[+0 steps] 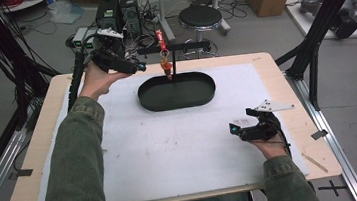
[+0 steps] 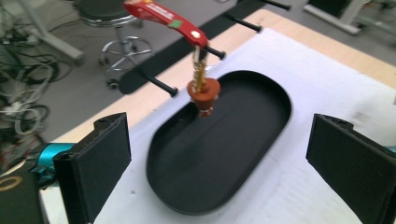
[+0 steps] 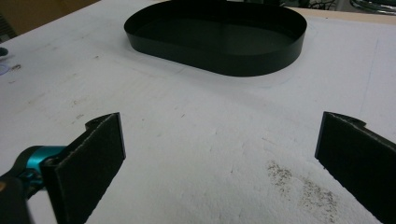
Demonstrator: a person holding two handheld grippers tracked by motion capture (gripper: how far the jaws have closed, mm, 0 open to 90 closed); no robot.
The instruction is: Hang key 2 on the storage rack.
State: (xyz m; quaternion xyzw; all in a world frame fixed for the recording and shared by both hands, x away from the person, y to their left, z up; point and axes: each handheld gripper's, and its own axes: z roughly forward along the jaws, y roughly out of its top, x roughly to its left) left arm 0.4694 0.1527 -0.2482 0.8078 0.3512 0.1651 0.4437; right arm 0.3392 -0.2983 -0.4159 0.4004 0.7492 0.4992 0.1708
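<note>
Red keychain (image 2: 187,42) hanging vertically, left gripper (image 2: 219,154) open nearby

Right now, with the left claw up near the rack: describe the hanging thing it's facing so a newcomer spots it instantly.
Start at the black oval tray at the far middle of the white mat. Behind it stands a black peg rack. From one peg hangs a red keychain: red strap, gold chain, round reddish-brown charm dangling over the tray, the one colourful item among black parts.

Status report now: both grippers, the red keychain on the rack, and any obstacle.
Left gripper open, aimed at red keychain. Right gripper open, low over white mat. Keychain hangs from rack peg above black tray. Path looks clear.
</note>
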